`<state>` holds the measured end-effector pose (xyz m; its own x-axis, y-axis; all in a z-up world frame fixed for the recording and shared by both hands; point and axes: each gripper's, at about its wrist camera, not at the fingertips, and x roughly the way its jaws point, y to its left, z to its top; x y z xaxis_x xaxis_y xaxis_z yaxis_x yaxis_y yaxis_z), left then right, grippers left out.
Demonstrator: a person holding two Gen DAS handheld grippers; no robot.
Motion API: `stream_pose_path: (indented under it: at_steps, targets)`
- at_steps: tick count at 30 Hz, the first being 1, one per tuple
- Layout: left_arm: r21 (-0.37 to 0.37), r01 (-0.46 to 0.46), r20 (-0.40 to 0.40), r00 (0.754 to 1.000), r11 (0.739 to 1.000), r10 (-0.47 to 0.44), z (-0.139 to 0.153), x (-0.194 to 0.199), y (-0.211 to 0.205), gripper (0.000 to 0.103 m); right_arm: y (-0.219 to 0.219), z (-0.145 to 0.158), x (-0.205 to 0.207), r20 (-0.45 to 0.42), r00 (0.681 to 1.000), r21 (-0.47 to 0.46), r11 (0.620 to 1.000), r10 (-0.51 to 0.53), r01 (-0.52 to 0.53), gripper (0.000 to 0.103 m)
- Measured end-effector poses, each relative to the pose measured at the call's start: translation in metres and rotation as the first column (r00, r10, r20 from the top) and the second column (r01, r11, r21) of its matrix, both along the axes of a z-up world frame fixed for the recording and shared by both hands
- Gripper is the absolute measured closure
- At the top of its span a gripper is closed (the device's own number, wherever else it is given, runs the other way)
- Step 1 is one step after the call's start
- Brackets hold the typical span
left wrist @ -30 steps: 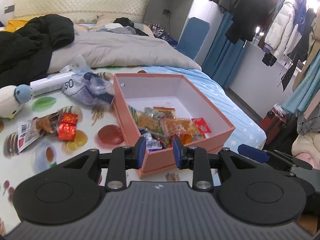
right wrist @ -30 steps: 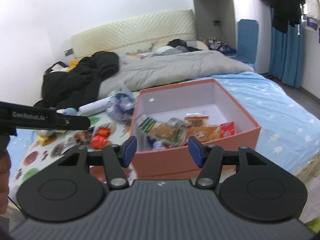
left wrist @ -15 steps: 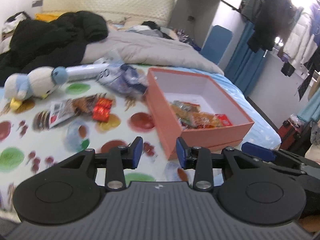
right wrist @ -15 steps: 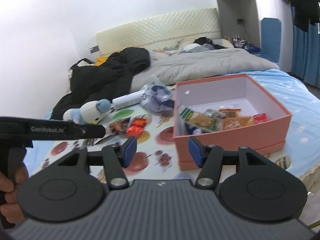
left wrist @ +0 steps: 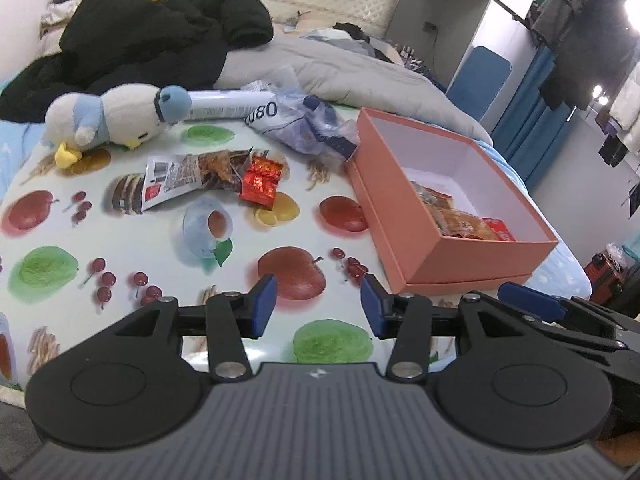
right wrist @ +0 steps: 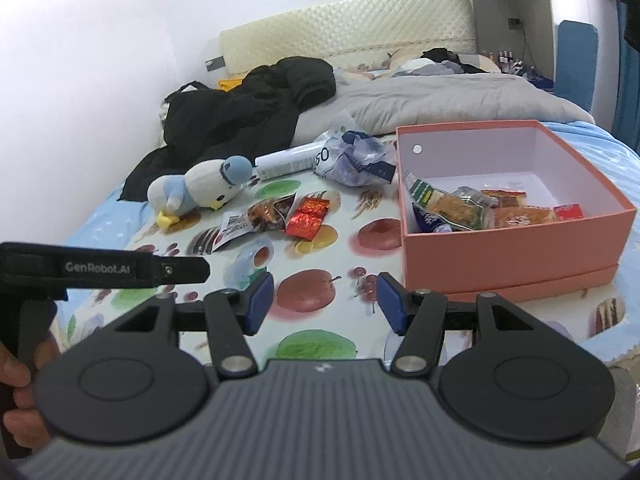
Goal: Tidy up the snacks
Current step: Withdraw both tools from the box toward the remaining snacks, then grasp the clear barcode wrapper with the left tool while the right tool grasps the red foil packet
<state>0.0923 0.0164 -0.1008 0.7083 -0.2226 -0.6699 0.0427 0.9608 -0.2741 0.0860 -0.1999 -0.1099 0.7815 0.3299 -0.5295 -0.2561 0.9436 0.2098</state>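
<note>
fruit-print cloth [left wrist: 168, 248] carries box [left wrist: 404, 224], snacks [left wrist: 260, 180], plush [left wrist: 116, 116].

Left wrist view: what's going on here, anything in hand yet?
Nothing is held. A person carries both handheld grippers above a fruit-print tablecloth on a bed. The left gripper is empty, its jaws opening; the right gripper is open and empty. Several snack packets already lie in the open salmon-pink cardboard box. A shiny red foil packet and a clear packet of brown snacks lie loose beside it.
</note>
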Motion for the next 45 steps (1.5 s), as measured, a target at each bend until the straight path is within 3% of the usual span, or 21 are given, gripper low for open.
stream_pose_path:
  at_steps: [16, 18, 19, 20, 24, 30, 41, 45]
  targets:
    - [0.070, -0.171, -0.029, 0.984, 0.983, 0.173, -0.063, 0.103, 0.077, 0.037, 0.049, -0.042, 0.101, -0.045, 0.989, -0.038, 0.989, 0.139, -0.141, 0.044]
    - [0.082, -0.170, -0.038, 0.984, 0.982, 0.174, -0.070, 0.116, 0.091, 0.032, 0.059, -0.048, 0.116, -0.054, 0.985, -0.053, 0.985, 0.162, -0.165, 0.034]
    - [0.095, -0.163, -0.042, 0.985, 0.982, 0.168, -0.074, 0.122, 0.096, 0.031, 0.065, -0.053, 0.125, -0.062, 0.984, -0.058, 0.984, 0.166, -0.170, 0.023]
    - [0.112, -0.148, -0.045, 0.987, 0.983, 0.153, -0.077, 0.129, 0.100, 0.030, 0.068, -0.056, 0.133, -0.065, 0.985, -0.055, 0.985, 0.162, -0.165, 0.020]
    - [0.206, -0.037, -0.061, 0.997, 0.978, 0.051, -0.093, 0.162, 0.106, 0.029, 0.076, -0.070, 0.167, -0.067, 0.989, -0.020, 0.991, 0.134, -0.136, 0.020]
    - [0.348, 0.098, -0.049, 0.995, 0.932, -0.087, -0.112, 0.198, 0.096, 0.029, 0.090, -0.092, 0.223, -0.057, 0.996, 0.021, 0.998, 0.065, -0.064, 0.021]
    - [0.519, 0.206, -0.021, 0.973, 0.830, -0.228, -0.134, 0.235, 0.081, 0.029, 0.111, -0.129, 0.287, -0.144, 0.989, 0.066, 0.998, 0.026, -0.017, 0.024]
    - [0.521, 0.218, -0.023, 0.970, 0.825, -0.242, -0.142, 0.245, 0.080, 0.029, 0.126, -0.137, 0.301, -0.145, 0.989, 0.045, 0.999, 0.031, -0.025, 0.024]
